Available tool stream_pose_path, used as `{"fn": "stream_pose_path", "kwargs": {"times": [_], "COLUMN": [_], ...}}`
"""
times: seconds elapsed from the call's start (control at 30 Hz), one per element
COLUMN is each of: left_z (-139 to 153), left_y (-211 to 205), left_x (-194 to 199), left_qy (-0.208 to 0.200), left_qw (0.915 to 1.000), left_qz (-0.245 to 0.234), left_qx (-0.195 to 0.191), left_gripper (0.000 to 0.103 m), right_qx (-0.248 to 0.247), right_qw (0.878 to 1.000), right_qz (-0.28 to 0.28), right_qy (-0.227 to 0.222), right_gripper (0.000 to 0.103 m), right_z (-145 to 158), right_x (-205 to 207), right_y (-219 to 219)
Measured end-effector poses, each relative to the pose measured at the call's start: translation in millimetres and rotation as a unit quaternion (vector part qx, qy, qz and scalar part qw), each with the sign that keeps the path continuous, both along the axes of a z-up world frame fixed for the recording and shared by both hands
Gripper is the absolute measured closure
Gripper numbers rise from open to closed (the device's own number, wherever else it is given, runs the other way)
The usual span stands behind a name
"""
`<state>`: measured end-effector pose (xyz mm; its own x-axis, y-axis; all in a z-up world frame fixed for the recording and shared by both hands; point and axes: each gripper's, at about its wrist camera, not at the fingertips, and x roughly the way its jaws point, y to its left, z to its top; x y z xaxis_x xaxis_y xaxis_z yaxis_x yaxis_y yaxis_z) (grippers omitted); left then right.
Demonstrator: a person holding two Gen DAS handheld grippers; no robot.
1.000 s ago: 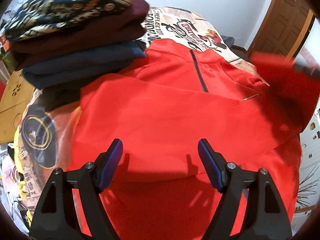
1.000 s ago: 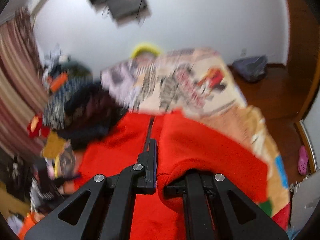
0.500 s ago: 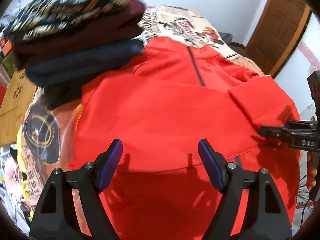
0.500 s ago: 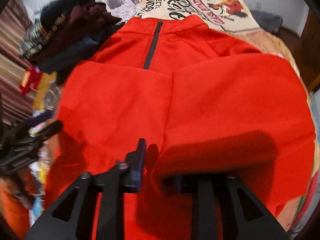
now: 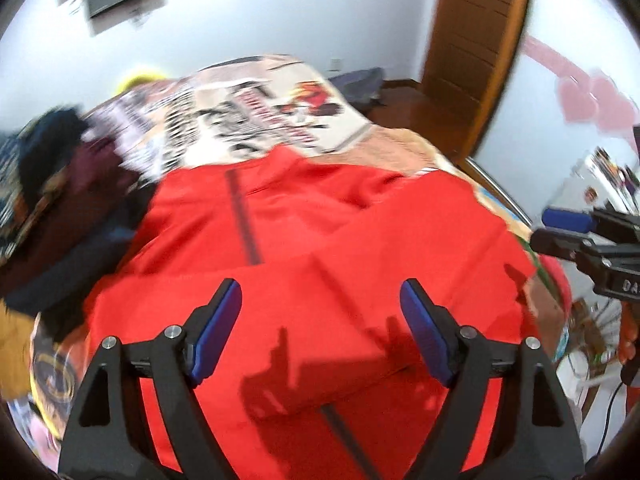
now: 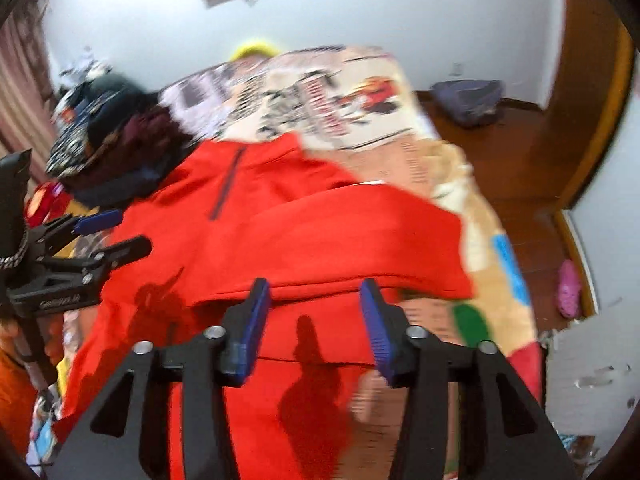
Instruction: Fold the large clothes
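Observation:
A red zip-neck top (image 5: pixel 304 264) lies flat on the bed, collar away from me, with both sleeves folded in across the chest. It also shows in the right wrist view (image 6: pixel 304 232). My left gripper (image 5: pixel 320 312) is open and empty, hovering above the lower chest. My right gripper (image 6: pixel 314 304) is open and empty above the folded right sleeve's edge. Each gripper shows in the other's view: the right one at the right edge (image 5: pixel 576 232), the left one at the left edge (image 6: pixel 100 236).
A stack of folded dark clothes (image 5: pixel 52 200) sits left of the top, also in the right wrist view (image 6: pixel 116 148). The printed bedspread (image 5: pixel 260 112) extends beyond the collar. A wooden door (image 5: pixel 476 40) and floor lie to the right, with a dark bag (image 6: pixel 468 100) on the floor.
My right gripper has let go of the red sleeve, opened and drawn back. The sleeve now lies folded across the chest. Both cameras have tilted up.

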<state>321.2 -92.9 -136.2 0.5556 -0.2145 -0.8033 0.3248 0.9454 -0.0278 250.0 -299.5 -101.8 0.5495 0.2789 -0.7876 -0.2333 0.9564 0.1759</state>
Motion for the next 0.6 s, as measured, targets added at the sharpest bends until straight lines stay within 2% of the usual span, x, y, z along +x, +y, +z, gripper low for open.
{"fn": "stream_pose_path", "kwargs": {"times": [0.23,0.33,0.43,0.5,0.6], "left_z": [-32.0,-49.8,-56.2,-54.3,-54.7], "left_y": [-70.6,-88.6,-96.4,-98.8,-102.9], "left_x": [8.0,12.5,17.8,25.0,36.8], "left_qy": [0.027,0.022,0.017,0.011,0.022], "left_qw": [0.9957,0.9928,0.9927,0.9947,0.9967], "left_qz": [-0.085,-0.100,-0.100,-0.087,-0.072], "left_qx": [0.025,0.062,0.066,0.054,0.029], "left_gripper": [0.022,0.022,0.023,0.029,0.046], "right_qx": [0.007,0.006,0.010,0.026,0.048], "right_qw": [0.999,0.998,0.998,0.998,0.997], "right_qz": [-0.036,-0.034,-0.034,-0.035,-0.039], "right_qy": [0.037,0.048,0.053,0.053,0.055], "right_gripper": [0.051,0.051,0.051,0.051,0.050], "right_z": [-33.5,-49.5,-58.6,-64.8,-68.0], "right_x": [10.2,11.1,5.7,5.2,4.4], "right_y": [-27.3,-27.3,-36.6,-39.5,-45.3]}}
